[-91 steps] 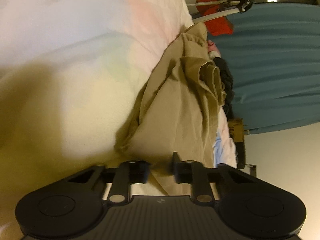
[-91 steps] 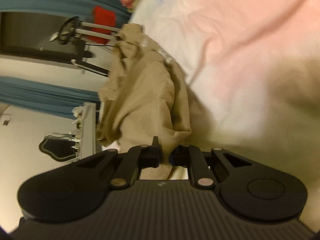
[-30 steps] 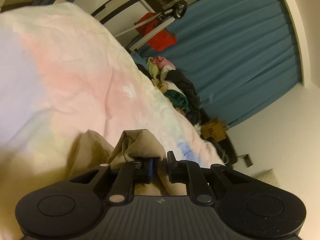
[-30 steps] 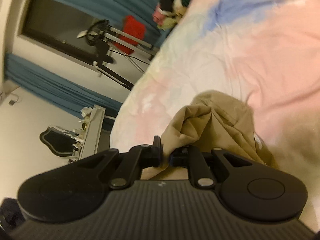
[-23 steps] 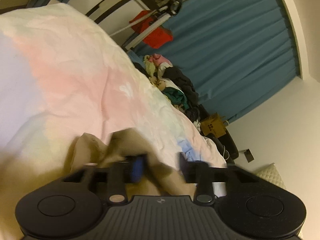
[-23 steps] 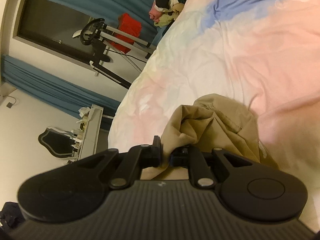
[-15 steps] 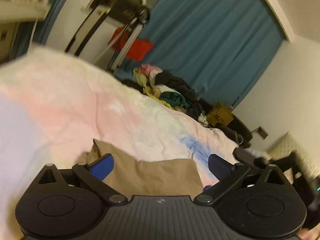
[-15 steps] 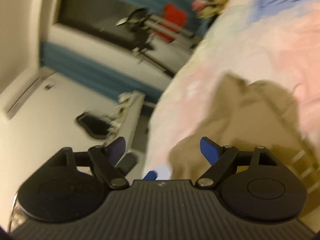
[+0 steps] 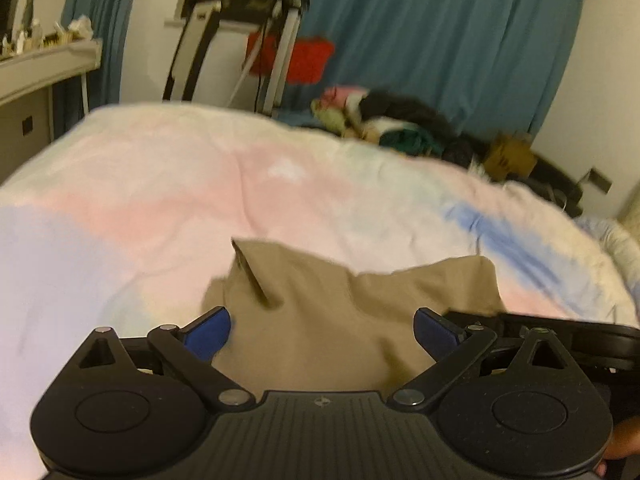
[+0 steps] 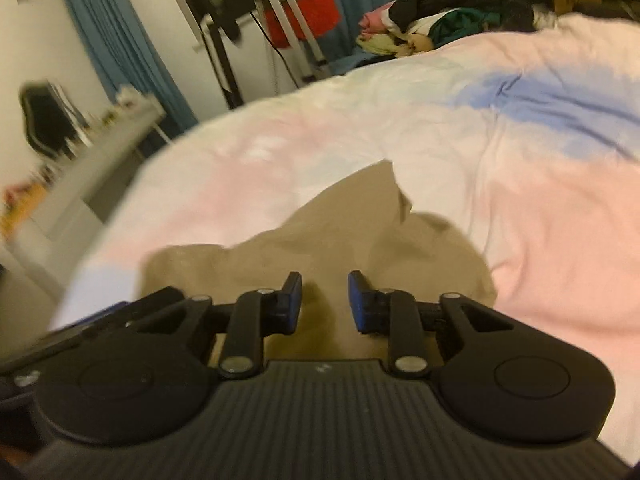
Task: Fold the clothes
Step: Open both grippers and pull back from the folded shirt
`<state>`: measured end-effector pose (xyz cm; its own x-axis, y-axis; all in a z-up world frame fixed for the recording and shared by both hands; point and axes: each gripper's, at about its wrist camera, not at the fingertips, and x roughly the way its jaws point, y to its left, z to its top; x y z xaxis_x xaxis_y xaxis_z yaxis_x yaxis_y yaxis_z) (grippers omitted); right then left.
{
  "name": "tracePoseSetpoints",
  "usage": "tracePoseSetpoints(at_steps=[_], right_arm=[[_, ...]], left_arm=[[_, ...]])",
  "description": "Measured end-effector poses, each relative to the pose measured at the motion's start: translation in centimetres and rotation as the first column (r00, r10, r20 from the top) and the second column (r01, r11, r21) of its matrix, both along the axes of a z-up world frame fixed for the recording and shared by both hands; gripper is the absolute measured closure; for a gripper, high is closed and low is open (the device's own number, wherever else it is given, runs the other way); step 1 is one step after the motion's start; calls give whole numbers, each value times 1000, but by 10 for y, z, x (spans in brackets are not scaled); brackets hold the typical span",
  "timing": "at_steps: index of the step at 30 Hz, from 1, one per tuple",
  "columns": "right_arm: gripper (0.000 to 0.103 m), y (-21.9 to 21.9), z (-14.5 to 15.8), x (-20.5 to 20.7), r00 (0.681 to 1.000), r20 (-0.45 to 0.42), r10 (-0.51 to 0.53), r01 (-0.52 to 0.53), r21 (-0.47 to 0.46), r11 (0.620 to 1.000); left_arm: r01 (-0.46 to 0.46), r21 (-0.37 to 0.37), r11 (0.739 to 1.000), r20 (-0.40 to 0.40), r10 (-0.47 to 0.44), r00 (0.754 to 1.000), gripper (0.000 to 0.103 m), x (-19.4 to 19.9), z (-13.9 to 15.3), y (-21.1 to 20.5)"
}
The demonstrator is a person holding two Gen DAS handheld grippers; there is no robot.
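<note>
Released since a second ago — your left gripper (image 9: pixel 322 330) spread wide | right gripper (image 10: pixel 325 300) narrowly parted | khaki garment (image 9: pixel 340 312) at 6 o'clock on bedspread (image 9: pixel 160 184).

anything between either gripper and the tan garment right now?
Nothing visible. The tan garment lies on the bedspread directly ahead of both. The left gripper is wide open over it; the right gripper is partly open, empty, cloth showing in the gap.
</note>
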<state>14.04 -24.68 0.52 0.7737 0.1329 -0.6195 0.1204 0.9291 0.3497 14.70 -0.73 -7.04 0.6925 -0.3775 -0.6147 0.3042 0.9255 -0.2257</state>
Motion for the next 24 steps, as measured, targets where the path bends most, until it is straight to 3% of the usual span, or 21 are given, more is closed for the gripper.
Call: tracePoseSetpoints(at_steps=[5, 15, 19, 24], right_arm=[[77, 9, -10, 4, 1000, -15, 21, -22, -85, 996], [73, 14, 25, -43, 999, 32, 22, -19, -89, 996], [73, 25, 33, -66, 998, 49, 24, -16, -170, 985], [75, 29, 28, -78, 999, 27, 20, -16, -141, 990]], left_arm=[[2, 69, 998, -10, -1, 1000, 5, 1, -11, -9], [-24, 27, 999, 14, 24, 1000, 5, -40, 9, 6], [-32, -17, 999, -16, 31, 999, 5, -65, 12, 16], [-46, 51, 998, -32, 47, 998, 5, -83, 3, 13]])
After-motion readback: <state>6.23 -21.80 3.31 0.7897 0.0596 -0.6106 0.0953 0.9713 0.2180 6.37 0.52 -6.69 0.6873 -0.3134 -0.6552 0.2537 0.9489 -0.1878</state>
